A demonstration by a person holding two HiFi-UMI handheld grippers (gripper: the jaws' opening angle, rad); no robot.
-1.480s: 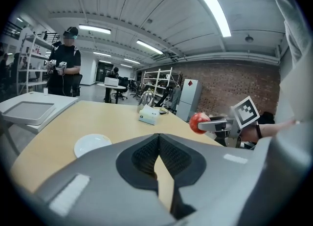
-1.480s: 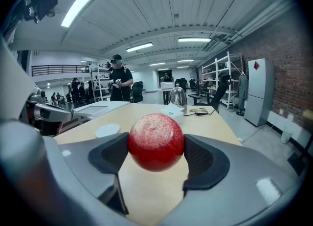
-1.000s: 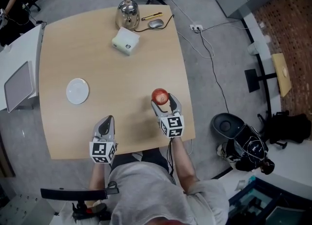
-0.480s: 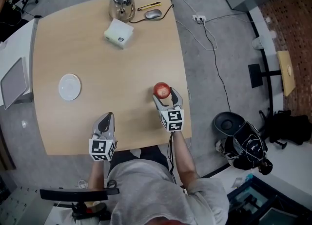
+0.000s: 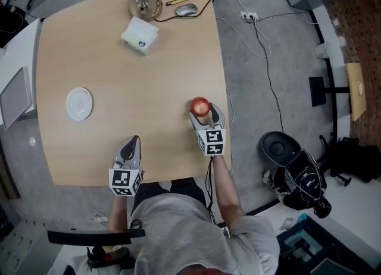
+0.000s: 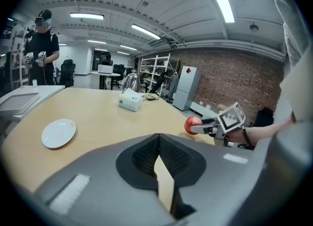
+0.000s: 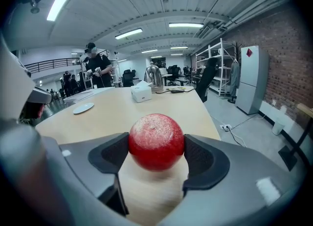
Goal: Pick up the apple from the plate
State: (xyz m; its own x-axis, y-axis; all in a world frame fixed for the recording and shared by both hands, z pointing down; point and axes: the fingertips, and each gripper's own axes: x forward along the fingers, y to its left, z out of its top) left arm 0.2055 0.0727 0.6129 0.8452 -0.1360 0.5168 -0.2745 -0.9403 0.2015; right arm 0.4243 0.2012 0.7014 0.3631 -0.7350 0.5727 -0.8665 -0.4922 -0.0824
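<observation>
The white plate [image 5: 78,103] lies bare at the left of the surface [image 5: 149,83], so the pick looks done. The left claw [image 5: 131,144], jaws pressed together on nothing, sits idle near the front edge. The right claw [image 5: 205,113] clamps the red apple [image 5: 200,106] between its jaws, well apart from the plate. No writing is legible, only square markers.

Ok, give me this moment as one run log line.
right gripper: shut on apple | left gripper: shut, empty | plate: bare
</observation>
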